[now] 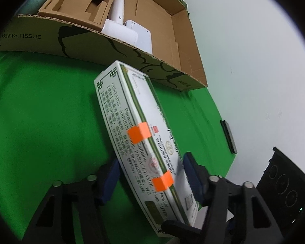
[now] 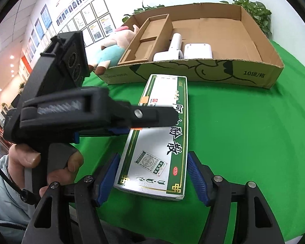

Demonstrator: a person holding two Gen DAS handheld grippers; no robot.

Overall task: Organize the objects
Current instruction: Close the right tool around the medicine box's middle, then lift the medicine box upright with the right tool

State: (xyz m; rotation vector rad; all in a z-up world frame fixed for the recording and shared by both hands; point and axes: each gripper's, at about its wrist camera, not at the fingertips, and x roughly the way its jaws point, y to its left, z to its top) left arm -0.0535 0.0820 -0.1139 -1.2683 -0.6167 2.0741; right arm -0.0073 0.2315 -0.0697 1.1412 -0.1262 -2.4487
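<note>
We see the medicine box (image 2: 158, 134) lying flat on the green tablecloth (image 2: 244, 134), its long axis running away from the right gripper (image 2: 152, 175) toward the cardboard tray (image 2: 254, 75) ahead. The right gripper's blue pads (image 2: 197, 178) stand apart on either side of the box's near end, close to its edges; we cannot tell whether they touch it.

The left gripper (image 1: 150, 177) comes in from the left of the right gripper and reaches across the box at about mid-length. In its own camera the white side panel of the box, printed with "PARACETAMOL" and carrying two orange tape tabs (image 1: 139, 132), fills the space between its blue pads (image 1: 191, 172). The jaws are wide; the right pad appears to meet the box's top face, but we cannot confirm a firm clamp. A hand (image 2: 50, 168) holds the left gripper's handle, low to the left of the right gripper.

Beyond the box's far end, the cardboard tray holds a white handheld device (image 2: 172, 46) and a white rounded case (image 2: 197, 50) just beside it, next to a smaller cardboard insert (image 2: 144, 40). A plush pig toy (image 2: 113, 46) sits outside the tray's left wall. Green leaves (image 2: 256, 8) show behind the tray.
</note>
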